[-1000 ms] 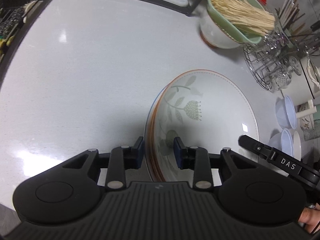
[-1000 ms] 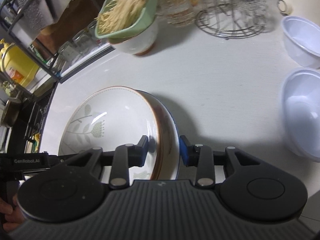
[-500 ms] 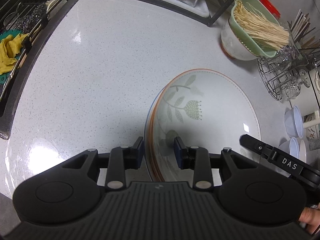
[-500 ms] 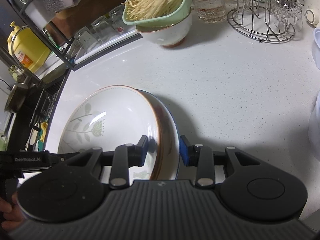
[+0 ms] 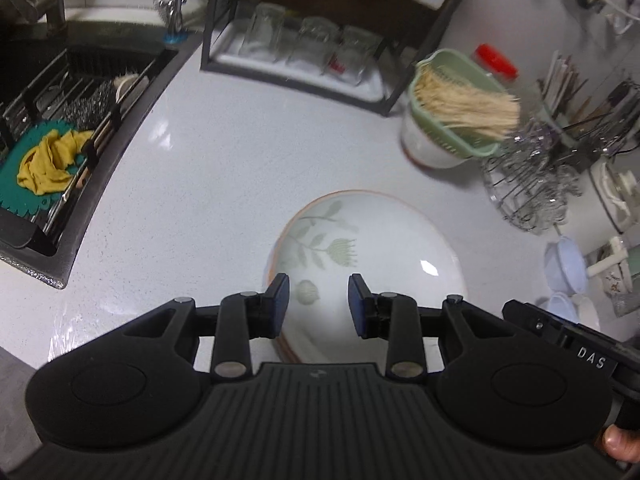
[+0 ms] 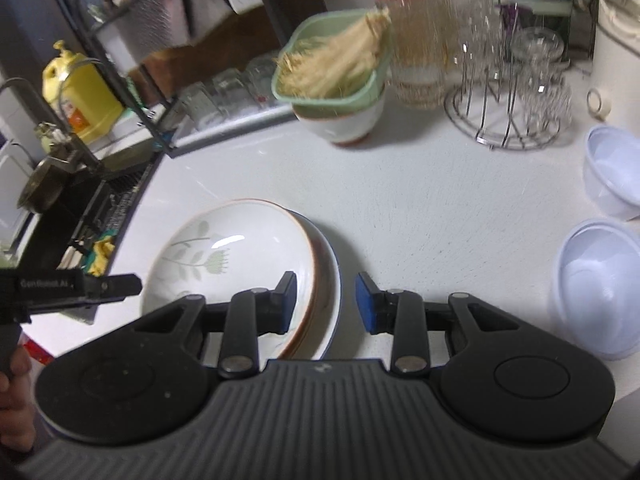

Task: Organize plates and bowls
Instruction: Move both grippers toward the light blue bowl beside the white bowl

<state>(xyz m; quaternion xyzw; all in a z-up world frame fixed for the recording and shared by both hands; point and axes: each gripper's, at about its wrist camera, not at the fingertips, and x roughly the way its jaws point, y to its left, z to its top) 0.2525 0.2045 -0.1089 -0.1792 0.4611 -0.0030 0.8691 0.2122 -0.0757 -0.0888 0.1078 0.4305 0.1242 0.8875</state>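
A stack of white plates with a green leaf pattern and brown rim (image 5: 372, 248) (image 6: 240, 248) rests on the white counter. My left gripper (image 5: 318, 300) is open, raised above the stack's left edge, holding nothing. My right gripper (image 6: 326, 302) is open, raised over the stack's right rim, holding nothing. Two pale plastic bowls (image 6: 600, 284) (image 6: 612, 168) sit at the right of the counter; they also show small in the left wrist view (image 5: 566, 264).
A green basket of dry noodles on a white bowl (image 5: 452, 128) (image 6: 340, 92) stands at the back. A wire rack of glasses (image 6: 516, 96) is at the back right. A black sink (image 5: 52, 128) with a yellow cloth lies to the left. A black shelf frame holds glasses (image 5: 308, 44).
Both grippers opened, let go of the plate stack, and rose and drew back from it. The stack now rests on the counter.
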